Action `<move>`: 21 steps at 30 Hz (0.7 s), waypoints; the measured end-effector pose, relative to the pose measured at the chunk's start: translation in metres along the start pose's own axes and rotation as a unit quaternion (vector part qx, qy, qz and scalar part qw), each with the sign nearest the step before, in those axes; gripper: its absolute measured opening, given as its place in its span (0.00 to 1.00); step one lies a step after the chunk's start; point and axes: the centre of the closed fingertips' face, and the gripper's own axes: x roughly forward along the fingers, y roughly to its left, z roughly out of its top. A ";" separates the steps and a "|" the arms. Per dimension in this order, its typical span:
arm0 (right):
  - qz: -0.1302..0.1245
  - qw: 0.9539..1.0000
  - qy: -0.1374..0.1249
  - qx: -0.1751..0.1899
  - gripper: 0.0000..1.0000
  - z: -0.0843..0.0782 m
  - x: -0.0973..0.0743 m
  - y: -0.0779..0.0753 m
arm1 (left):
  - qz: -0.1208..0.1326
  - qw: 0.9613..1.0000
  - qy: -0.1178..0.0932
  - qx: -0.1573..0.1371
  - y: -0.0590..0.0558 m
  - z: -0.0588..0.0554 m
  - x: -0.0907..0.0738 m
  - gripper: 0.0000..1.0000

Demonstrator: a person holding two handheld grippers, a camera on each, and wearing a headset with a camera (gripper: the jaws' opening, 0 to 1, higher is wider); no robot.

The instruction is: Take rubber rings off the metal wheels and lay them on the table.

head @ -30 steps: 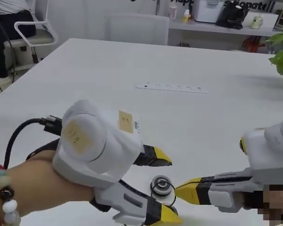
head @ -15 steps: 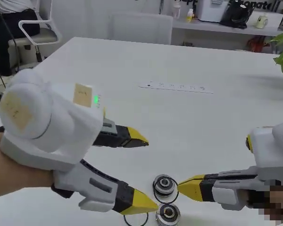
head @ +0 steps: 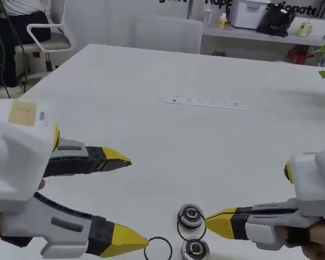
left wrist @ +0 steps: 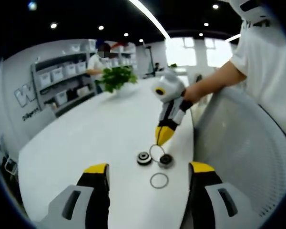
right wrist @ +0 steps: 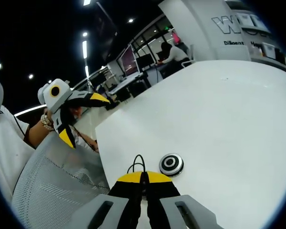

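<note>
The job looked roughly halfway done. One rubber ring (head: 158, 248) lay flat and loose on the counter (head: 151, 108), just beside the nearer metal wheel (head: 195, 248), which seemed bare. A second ring (right wrist: 136, 161) was pinched in the right gripper (head: 208, 221), whose jaws were pressed together on its edge. That ring stood up between the two wheels, against the farther wheel (head: 190, 214) — whether it had fully cleared the wheel could not be told from these views. By my reading, what remained was to draw this ring free and lay it down beside the first.

The right gripper reached in low from the right, its jaws nearly level with the counter and pointing at the farther wheel. The left gripper (head: 132, 202) hung above the counter to the left of the wheels — jaws spread wide, holding nothing, aimed across toward the loose ring and touching neither ring nor wheel.
</note>
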 end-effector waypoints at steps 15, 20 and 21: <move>0.004 1.000 0.010 0.000 0.00 -0.004 0.003 0.002 | 0.023 0.999 0.004 -0.047 -0.013 -0.025 -0.014 0.69; 0.005 1.000 0.008 0.000 0.00 -0.003 0.003 0.002 | 0.029 0.998 0.004 -0.062 -0.015 -0.030 -0.013 0.69; 0.005 1.000 0.008 0.001 0.00 -0.003 0.003 0.002 | 0.030 0.997 0.002 -0.064 -0.015 -0.029 -0.013 0.68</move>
